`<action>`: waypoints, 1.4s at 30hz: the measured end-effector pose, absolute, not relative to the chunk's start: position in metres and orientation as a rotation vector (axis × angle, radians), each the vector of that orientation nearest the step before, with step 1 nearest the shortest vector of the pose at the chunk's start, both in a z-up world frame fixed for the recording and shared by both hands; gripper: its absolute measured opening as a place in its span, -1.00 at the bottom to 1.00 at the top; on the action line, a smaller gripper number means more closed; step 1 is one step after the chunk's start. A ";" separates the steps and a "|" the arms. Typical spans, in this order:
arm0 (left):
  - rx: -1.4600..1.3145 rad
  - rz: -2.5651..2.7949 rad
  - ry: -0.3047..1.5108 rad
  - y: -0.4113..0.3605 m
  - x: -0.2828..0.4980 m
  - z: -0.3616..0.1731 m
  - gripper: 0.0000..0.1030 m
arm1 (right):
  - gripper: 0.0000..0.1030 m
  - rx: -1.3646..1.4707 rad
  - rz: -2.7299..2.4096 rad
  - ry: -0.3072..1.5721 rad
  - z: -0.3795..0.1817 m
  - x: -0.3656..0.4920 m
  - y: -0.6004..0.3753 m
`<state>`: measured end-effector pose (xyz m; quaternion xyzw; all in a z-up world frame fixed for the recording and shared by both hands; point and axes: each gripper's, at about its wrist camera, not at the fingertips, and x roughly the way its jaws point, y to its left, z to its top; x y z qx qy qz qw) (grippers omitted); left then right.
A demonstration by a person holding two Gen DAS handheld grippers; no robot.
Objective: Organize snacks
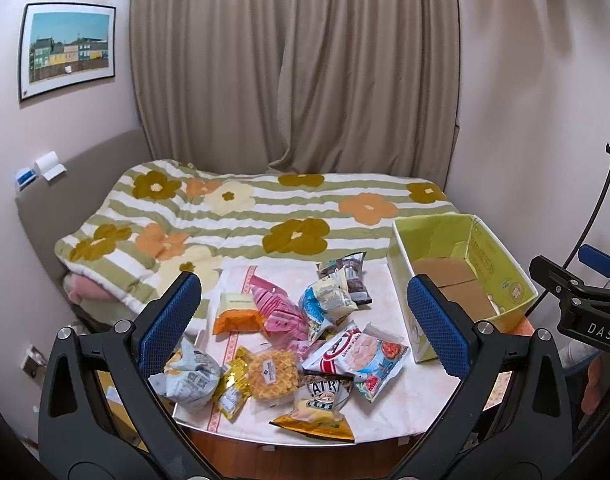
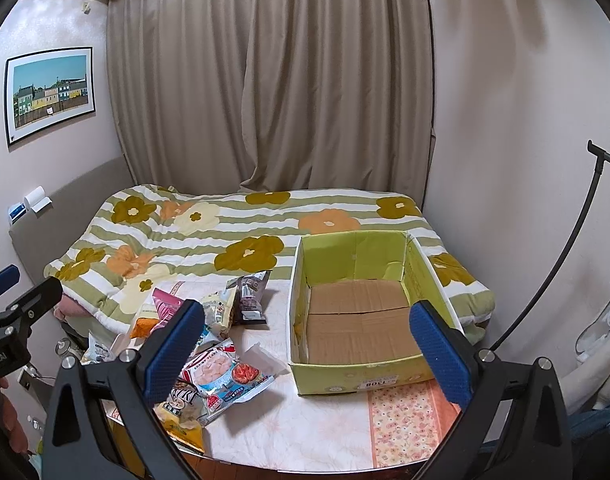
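Several snack packets lie in a loose pile on a small white table [image 1: 385,408]: a shrimp-flake bag [image 1: 359,356], an orange packet [image 1: 237,314], a pink packet [image 1: 279,310] and a yellow cracker packet [image 1: 271,374]. An empty green cardboard box [image 1: 465,280] stands at the table's right. My left gripper [image 1: 305,328] is open and empty above the pile. My right gripper [image 2: 309,354] is open and empty, in front of the box [image 2: 361,316], with the shrimp-flake bag [image 2: 225,376] at its left.
A bed with a flowered striped quilt [image 1: 265,216] lies right behind the table. Beige curtains [image 1: 297,72] hang behind it. A black curved stand [image 2: 553,272] rises at the right wall. A floral cloth strip [image 2: 405,424] covers the table's front right.
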<state>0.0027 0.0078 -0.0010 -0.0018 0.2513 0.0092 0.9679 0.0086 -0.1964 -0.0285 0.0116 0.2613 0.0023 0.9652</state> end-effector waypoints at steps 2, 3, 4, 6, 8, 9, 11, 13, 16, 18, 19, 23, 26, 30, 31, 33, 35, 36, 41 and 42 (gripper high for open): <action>-0.004 0.017 0.508 0.008 0.002 -0.001 0.99 | 0.97 0.025 0.005 0.530 -0.029 0.009 -0.197; -0.004 0.018 0.507 0.008 0.002 -0.002 0.99 | 0.97 0.027 0.005 0.529 -0.029 0.009 -0.197; -0.003 0.018 0.507 0.008 0.002 -0.002 0.99 | 0.97 0.027 0.008 0.529 -0.029 0.009 -0.197; -0.003 0.018 0.508 0.008 0.002 -0.002 0.99 | 0.97 0.023 0.006 0.530 -0.029 0.009 -0.196; -0.001 0.022 0.510 0.008 0.002 -0.003 0.99 | 0.97 0.024 0.007 0.529 -0.029 0.009 -0.196; -0.001 0.024 0.511 0.007 0.003 -0.005 0.99 | 0.97 0.026 0.007 0.529 -0.029 0.009 -0.196; -0.003 0.028 0.513 0.007 0.004 -0.007 0.99 | 0.97 0.027 0.009 0.525 -0.029 0.009 -0.195; -0.004 0.030 0.515 0.007 0.005 -0.007 0.99 | 0.97 0.029 0.012 0.525 -0.030 0.009 -0.193; -0.003 0.029 0.514 0.009 0.005 -0.006 0.99 | 0.97 0.027 0.011 0.526 -0.029 0.009 -0.193; -0.001 0.031 0.515 0.008 0.006 -0.006 0.99 | 0.97 0.027 0.010 0.526 -0.030 0.009 -0.193; -0.002 0.031 0.515 0.008 0.006 -0.005 0.99 | 0.97 0.026 0.010 0.527 -0.030 0.009 -0.193; 0.002 0.035 0.511 0.009 0.005 -0.004 0.99 | 0.97 0.021 0.008 0.528 -0.031 0.009 -0.193; 0.009 0.036 0.506 0.007 0.005 -0.005 0.99 | 0.97 0.015 0.005 0.529 -0.034 0.012 -0.188; 0.020 0.043 0.497 0.005 0.003 -0.005 0.99 | 0.97 0.014 0.001 0.528 -0.034 0.012 -0.189; 0.022 0.045 0.495 0.005 0.003 -0.005 0.99 | 0.97 0.013 -0.002 0.527 -0.034 0.012 -0.189; 0.024 0.048 0.490 0.005 0.002 -0.005 0.99 | 0.97 0.012 -0.005 0.529 -0.033 0.011 -0.190; 0.027 0.053 0.487 0.005 0.001 -0.005 0.99 | 0.97 0.013 -0.010 0.529 -0.033 0.011 -0.190; 0.028 0.055 0.487 0.005 0.001 -0.005 0.99 | 0.97 0.013 -0.011 0.530 -0.033 0.011 -0.190; 0.024 0.048 0.498 0.004 0.002 -0.005 0.99 | 0.98 0.012 -0.015 0.529 -0.032 0.010 -0.192; 0.025 0.047 0.499 0.004 0.002 -0.005 0.99 | 0.97 0.012 -0.015 0.529 -0.032 0.010 -0.192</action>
